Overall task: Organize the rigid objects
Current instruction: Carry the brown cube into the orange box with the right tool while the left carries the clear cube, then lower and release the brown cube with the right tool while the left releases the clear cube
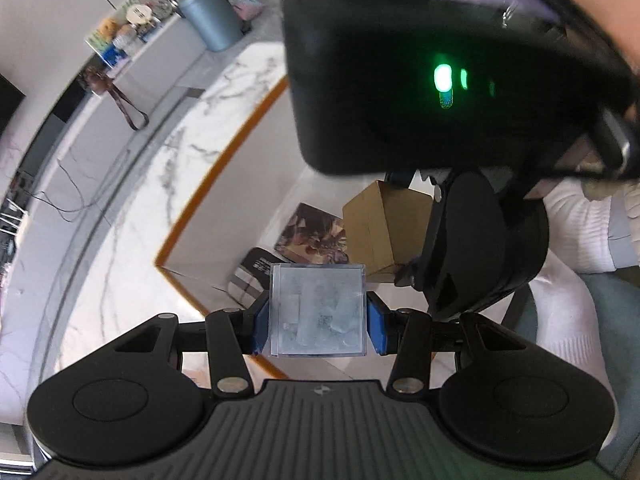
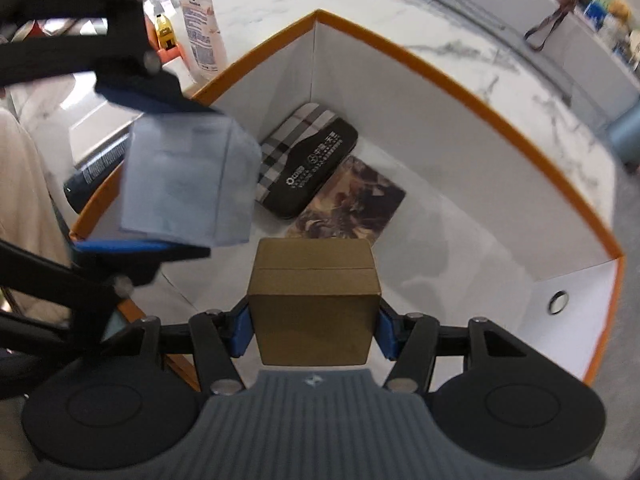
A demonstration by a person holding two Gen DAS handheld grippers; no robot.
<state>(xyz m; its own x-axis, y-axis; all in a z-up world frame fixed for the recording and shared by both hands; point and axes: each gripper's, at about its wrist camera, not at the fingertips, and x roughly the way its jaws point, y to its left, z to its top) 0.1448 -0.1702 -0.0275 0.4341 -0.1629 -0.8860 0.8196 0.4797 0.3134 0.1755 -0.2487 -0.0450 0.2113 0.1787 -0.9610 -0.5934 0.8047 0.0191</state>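
Observation:
My left gripper point(image 1: 318, 322) is shut on a clear plastic case point(image 1: 318, 310), its blue pads point(image 1: 378, 328) pressing both sides. In the right wrist view that same clear plastic case point(image 2: 188, 180) hangs over the near left rim of a white box with an orange rim point(image 2: 440, 76). My right gripper point(image 2: 314, 326) is shut on a gold cardboard box point(image 2: 314, 300), held above the white box's floor. In the left wrist view the gold cardboard box point(image 1: 380, 224) shows under the right hand's black device point(image 1: 420, 80). A plaid and black tin point(image 2: 304, 164) and a patterned card point(image 2: 352, 204) lie inside.
The white box sits on a white marble top point(image 1: 140, 208). Beside its far left rim stand a white pouch point(image 2: 200, 32), a yellow item point(image 2: 165, 32) and a dark can point(image 2: 100, 168). A grey bin point(image 1: 210, 16) and a shelf of small things point(image 1: 120, 36) lie farther off. The box's right wall has a metal eyelet point(image 2: 558, 301).

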